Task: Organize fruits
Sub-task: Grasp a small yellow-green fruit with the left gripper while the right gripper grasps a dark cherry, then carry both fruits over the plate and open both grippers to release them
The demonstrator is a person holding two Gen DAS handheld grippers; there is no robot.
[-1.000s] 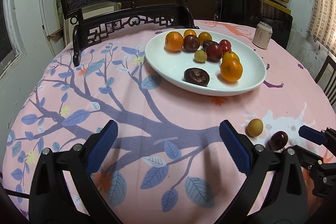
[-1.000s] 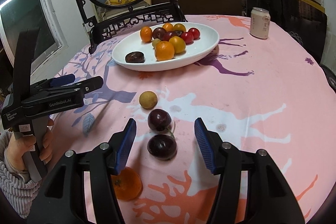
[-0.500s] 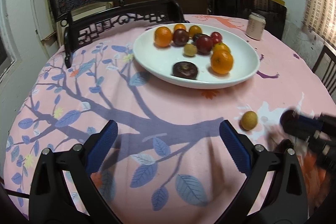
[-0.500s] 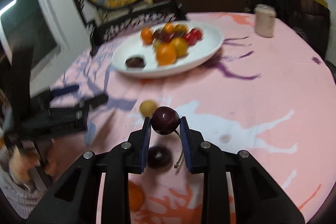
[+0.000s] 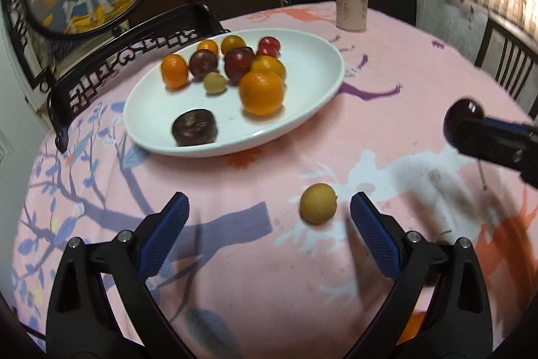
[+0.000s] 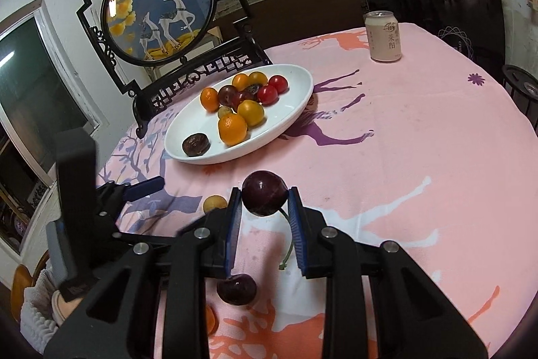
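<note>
My right gripper (image 6: pixel 265 202) is shut on a dark red cherry (image 6: pixel 265 193) with a hanging stem, held above the pink tablecloth; it also shows in the left wrist view (image 5: pixel 463 116). A second dark cherry (image 6: pixel 236 289) lies on the cloth below it. My left gripper (image 5: pixel 269 211) is open and empty, low over the cloth, with a small yellow-brown fruit (image 5: pixel 317 203) just ahead between its fingers. A white oval plate (image 5: pixel 312 103) holds oranges, plums, red tomatoes and a dark fruit.
A pale drink can (image 6: pixel 384 36) stands at the far side of the round table. An ornate black frame with a deer picture (image 6: pixel 161 12) stands behind the plate. An orange fruit (image 6: pixel 210 318) lies partly hidden under my right gripper.
My right gripper closed on one cherry and lifted it off the cloth. My left gripper moved right and forward, so the yellow-brown fruit now lies between its fingers.
</note>
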